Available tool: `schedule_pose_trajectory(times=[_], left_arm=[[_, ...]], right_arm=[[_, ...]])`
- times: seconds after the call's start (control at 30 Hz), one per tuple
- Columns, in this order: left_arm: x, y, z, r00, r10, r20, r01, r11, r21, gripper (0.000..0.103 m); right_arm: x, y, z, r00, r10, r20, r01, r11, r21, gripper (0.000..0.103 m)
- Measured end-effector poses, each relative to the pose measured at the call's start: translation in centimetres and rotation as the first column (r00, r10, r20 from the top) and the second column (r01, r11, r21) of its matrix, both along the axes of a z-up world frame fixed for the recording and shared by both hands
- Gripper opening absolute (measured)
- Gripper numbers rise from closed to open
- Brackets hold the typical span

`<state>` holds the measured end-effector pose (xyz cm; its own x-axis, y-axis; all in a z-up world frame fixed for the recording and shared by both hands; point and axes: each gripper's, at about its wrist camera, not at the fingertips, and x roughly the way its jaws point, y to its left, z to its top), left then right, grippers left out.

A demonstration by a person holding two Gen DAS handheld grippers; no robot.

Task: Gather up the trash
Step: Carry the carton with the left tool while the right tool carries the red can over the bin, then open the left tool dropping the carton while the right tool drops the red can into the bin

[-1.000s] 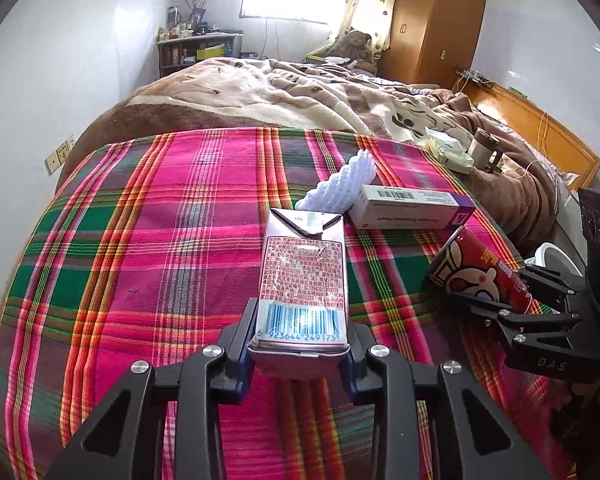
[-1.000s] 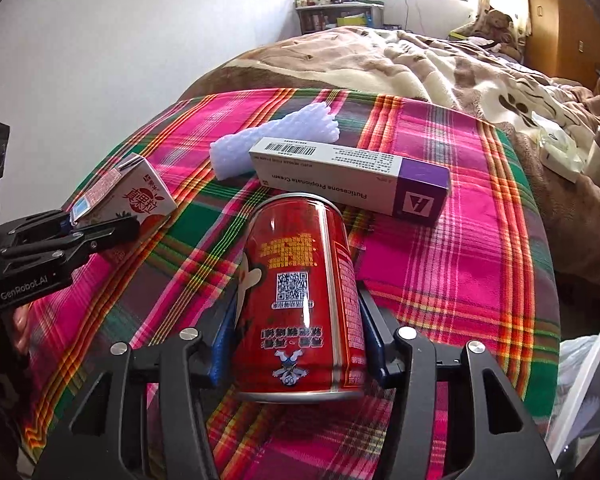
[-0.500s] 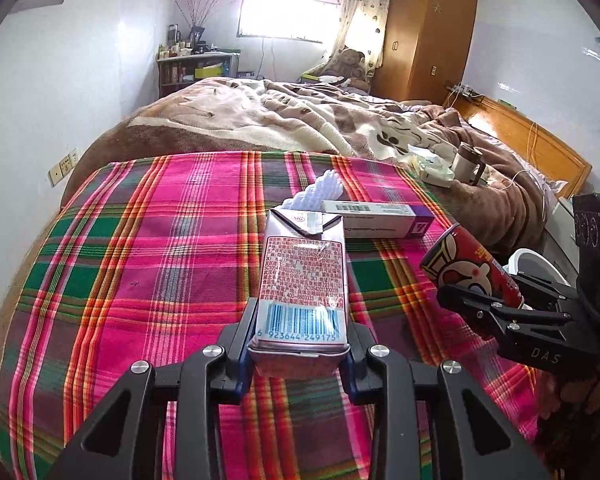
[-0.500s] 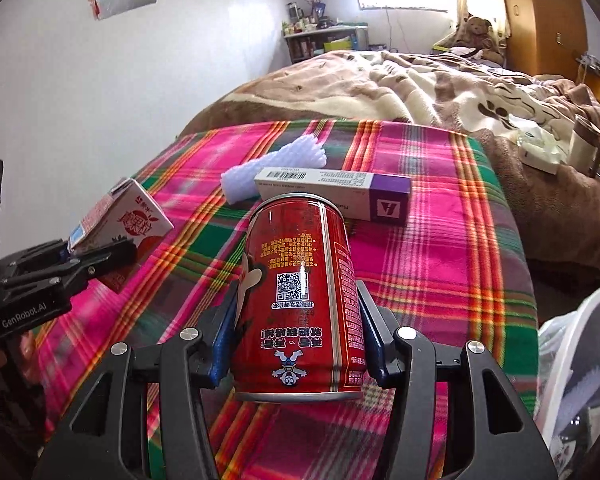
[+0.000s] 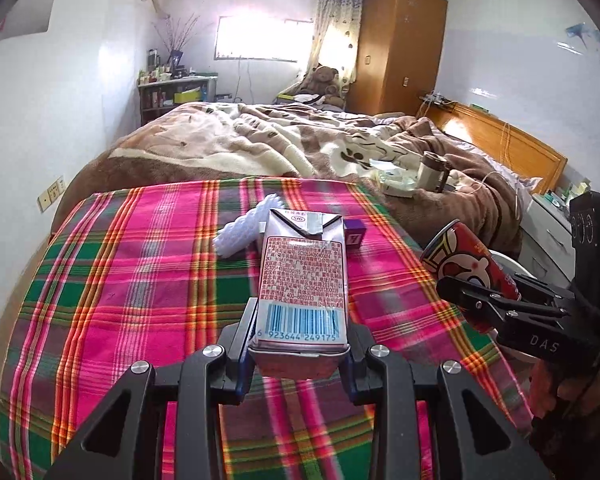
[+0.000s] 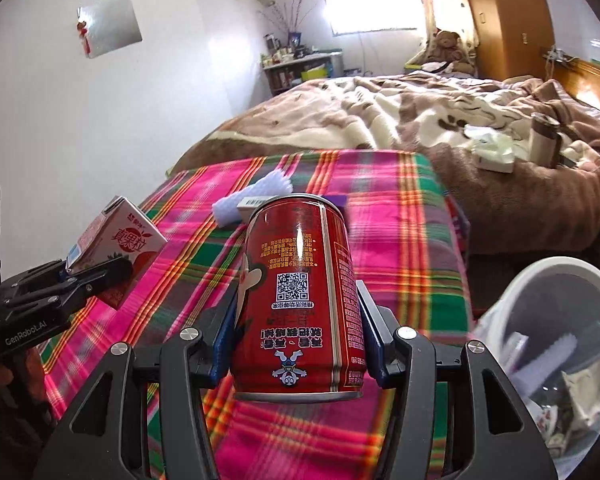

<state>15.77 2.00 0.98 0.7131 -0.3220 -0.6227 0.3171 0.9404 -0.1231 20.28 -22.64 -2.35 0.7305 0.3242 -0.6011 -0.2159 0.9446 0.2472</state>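
Right wrist view shows our right gripper with its jaws clamped on the red can, lifted clear of the plaid cloth, with the white bin just to the right and some scraps already inside. Our left gripper pinches the drink carton between its jaws, also off the cloth. So we judge two pieces picked up but not yet dropped. Left on the cloth are the white foam piece and what seems to be a long box, mostly hidden behind the can.
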Motion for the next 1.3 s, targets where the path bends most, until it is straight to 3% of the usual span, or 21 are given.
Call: schedule_pose_trajectory(times=[0.57, 1.3], left_arm=[[-2.8, -9.1, 2.1, 0.988, -0.146, 0.052, 0.145, 0.989, 0.006, 0.034], [-2.6, -22.5, 0.8, 0.941, -0.337, 0.014, 0.337, 0.941, -0.002, 0.034]], right_arm=[[-4.1, -8.5, 1.0, 0.982, -0.185, 0.028, 0.185, 0.983, 0.013, 0.054], [-5.6, -17.1, -1.3, 0.906, -0.415, -0.085, 0.413, 0.910, -0.036, 0.054]])
